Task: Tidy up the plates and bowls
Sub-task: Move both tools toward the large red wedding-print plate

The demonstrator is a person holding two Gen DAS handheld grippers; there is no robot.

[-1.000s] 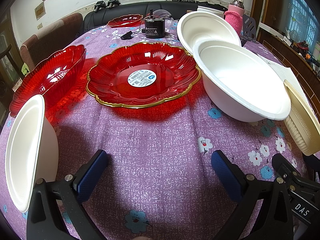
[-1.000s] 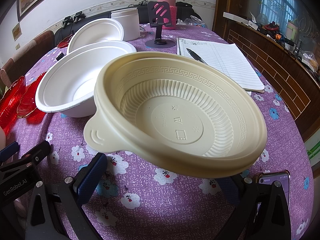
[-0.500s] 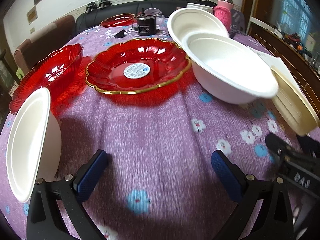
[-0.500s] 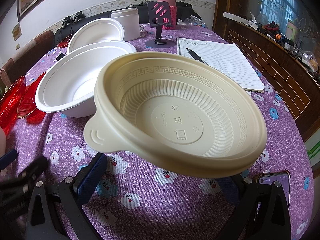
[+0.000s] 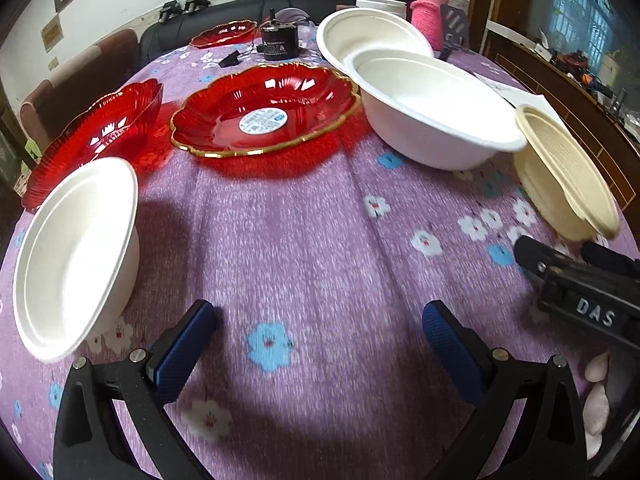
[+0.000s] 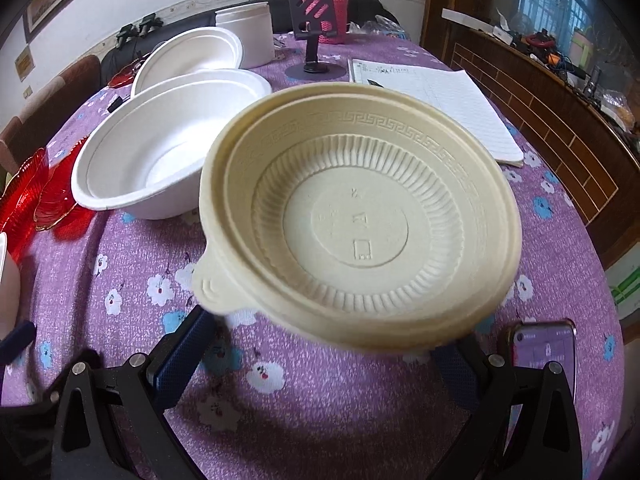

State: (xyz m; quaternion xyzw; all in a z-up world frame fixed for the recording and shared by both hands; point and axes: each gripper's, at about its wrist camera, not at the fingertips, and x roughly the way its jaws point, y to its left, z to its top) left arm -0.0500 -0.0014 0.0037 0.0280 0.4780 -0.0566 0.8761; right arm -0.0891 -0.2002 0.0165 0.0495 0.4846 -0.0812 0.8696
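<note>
My left gripper (image 5: 320,328) is open and empty above the purple flowered cloth. A small white bowl (image 5: 76,256) sits at its left. Two red scalloped plates (image 5: 266,110) (image 5: 96,132) lie beyond it. A large white bowl (image 5: 432,108) stands to the right, with another white bowl (image 5: 368,36) tilted behind it. My right gripper (image 6: 324,336) is open, just before a cream ribbed bowl (image 6: 360,216) that fills its view. The bowl's near rim hangs over the fingers. The cream bowl also shows in the left wrist view (image 5: 564,168), with the right gripper's fingers (image 5: 532,256) before it.
A third red plate (image 5: 224,34) and a black round device (image 5: 280,42) are at the far side. A pink-sleeved bottle (image 6: 326,4), a phone stand (image 6: 312,36), a white tub (image 6: 246,32) and a notebook (image 6: 432,100) lie behind. A phone (image 6: 544,356) lies at the right edge.
My left gripper has pulled back and turned right, so the right gripper shows more. The cream bowl has shifted right and looms larger in the right wrist view.
</note>
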